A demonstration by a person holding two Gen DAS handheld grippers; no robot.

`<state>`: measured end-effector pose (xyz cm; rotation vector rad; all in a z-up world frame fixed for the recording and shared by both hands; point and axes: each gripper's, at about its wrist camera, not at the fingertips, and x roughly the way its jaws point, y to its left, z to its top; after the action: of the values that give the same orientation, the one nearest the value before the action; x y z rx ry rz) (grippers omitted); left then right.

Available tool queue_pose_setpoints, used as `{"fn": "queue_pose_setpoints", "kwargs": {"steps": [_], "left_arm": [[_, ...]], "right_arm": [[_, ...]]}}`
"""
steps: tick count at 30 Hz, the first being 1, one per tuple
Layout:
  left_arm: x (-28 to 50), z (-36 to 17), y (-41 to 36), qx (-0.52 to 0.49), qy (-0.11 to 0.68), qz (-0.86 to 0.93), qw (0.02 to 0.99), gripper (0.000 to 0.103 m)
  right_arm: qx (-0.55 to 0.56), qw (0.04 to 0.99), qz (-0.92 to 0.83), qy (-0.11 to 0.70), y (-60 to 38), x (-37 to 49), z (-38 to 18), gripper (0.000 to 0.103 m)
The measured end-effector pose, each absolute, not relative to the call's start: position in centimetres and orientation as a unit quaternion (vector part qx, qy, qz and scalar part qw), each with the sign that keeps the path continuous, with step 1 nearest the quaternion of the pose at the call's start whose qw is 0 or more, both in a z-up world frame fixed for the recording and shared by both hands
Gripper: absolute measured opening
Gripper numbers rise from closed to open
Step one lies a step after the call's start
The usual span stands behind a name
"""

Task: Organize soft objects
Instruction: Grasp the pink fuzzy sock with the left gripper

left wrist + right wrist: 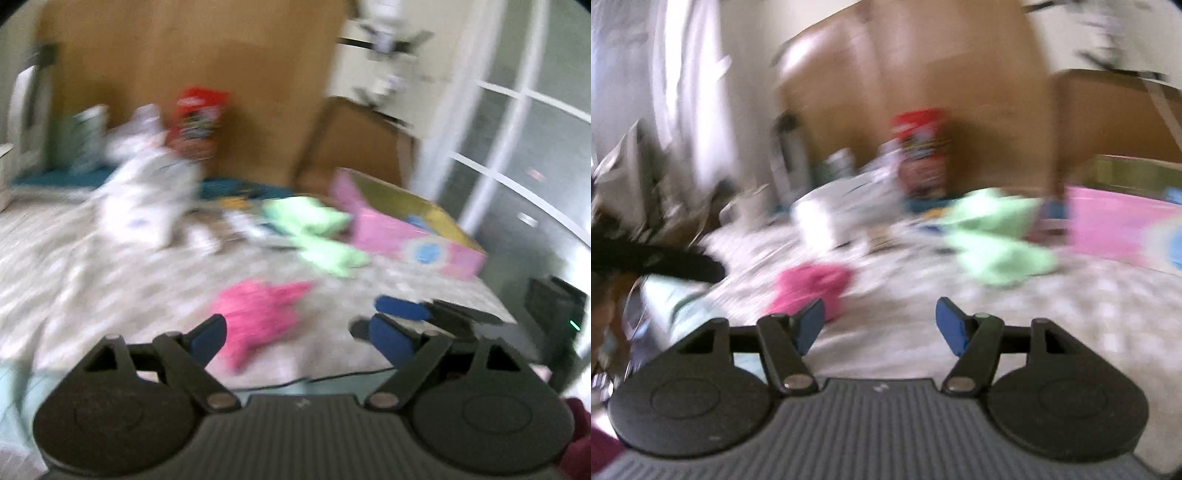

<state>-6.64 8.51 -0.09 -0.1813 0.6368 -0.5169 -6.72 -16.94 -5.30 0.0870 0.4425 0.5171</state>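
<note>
Both views are blurred. A bright pink soft toy [258,317] [812,284] lies on the pale patterned bedding [110,295], just beyond my left gripper [299,338], which is open with nothing between its fingers. Two light green soft pieces [314,229] [993,236] lie farther back, beside a pink open box [406,229] [1115,229]. A white plush [144,195] [831,214] sits at the back left. My right gripper [881,328] is open and holds nothing; the pink toy lies past its left finger [809,328].
A red printed bag [195,118] [923,155] leans on a brown board [221,55] behind the bedding. Cardboard [351,147] stands behind the pink box. A white-framed glass door [517,147] is on the right. A dark blurred shape [657,262] crosses the right wrist view's left edge.
</note>
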Motion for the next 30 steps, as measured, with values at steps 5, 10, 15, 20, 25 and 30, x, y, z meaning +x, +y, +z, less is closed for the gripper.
{"fn": "queue_pose_setpoints", "kwargs": {"steps": [5,10,15,20,25,30], "left_arm": [[-3.5,-1.9,9.8,-0.103,0.333,-0.233,0.908,0.077],[0.9,-4.3,9.2,-0.109,0.36,-0.23,0.897,0.06],[5.1,-3.2,8.7,-0.104,0.337,-0.212,0.911,0.06],[6.7,-3.5,8.6,-0.099,0.341,-0.195,0.914,0.08],[6.4,-3.2,9.3,-0.109,0.332,-0.197,0.916,0.097],[5.9,-2.5,9.2,-0.106,0.333,-0.198,0.916,0.098]], "right_arm": [[-0.017,0.925,0.287,0.248,-11.4,-5.4,-5.8,0.064],[-0.06,0.924,0.256,0.276,-7.8,-1.0,-5.9,0.048],[-0.05,0.929,0.232,0.283,-7.0,3.5,-5.9,0.049],[-0.026,0.928,0.233,0.289,-7.2,4.9,-5.7,0.061],[-0.052,0.923,0.258,0.281,-7.2,4.3,-6.0,0.084],[-0.07,0.919,0.258,0.29,-6.7,4.5,-6.1,0.088]]}}
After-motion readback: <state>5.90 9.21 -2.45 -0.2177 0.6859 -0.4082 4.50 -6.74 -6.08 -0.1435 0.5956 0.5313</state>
